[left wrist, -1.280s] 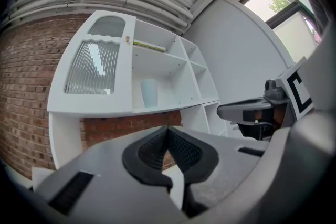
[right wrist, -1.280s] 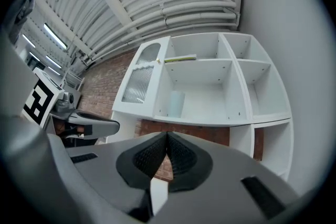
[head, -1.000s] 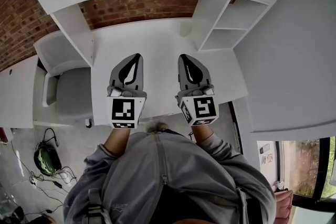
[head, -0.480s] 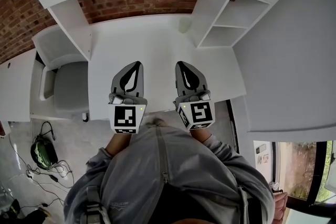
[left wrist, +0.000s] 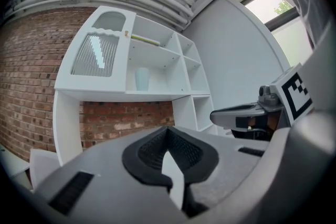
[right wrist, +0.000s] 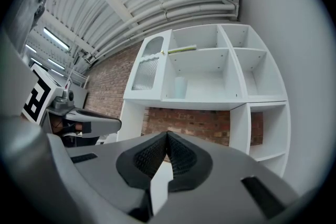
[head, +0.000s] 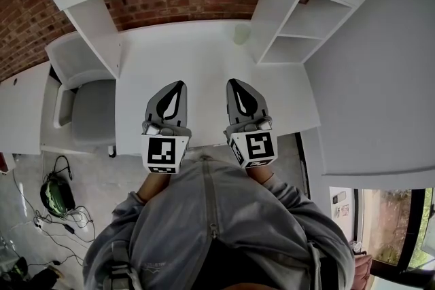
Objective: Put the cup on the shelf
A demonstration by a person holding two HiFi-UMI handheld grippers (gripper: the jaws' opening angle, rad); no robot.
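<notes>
The white shelf unit (head: 272, 13) stands on a white desk (head: 197, 61) against a brick wall (head: 180, 2), framed much as it was a second ago. A grey chair (head: 92, 112) is tucked in at the desk's left. The person's grey sweatshirt (head: 217, 227) fills the bottom of the head view.

Both grippers have dropped a little and drawn back toward the body since a second ago. They now sit side by side over the desk's front edge, with almost no shift over the last half second. The left gripper (head: 181, 85) has its jaws pressed together with nothing between them, as its own view (left wrist: 168, 129) shows. The right gripper (head: 234, 83) is likewise closed and empty (right wrist: 168, 135).

The pale blue cup (left wrist: 142, 79) stands upright in a middle compartment of the shelf (right wrist: 180, 87), well apart from both grippers, unmoved. A small pale object (head: 241, 33) sits on the desk beside the shelf's upright, too faint to identify.
</notes>
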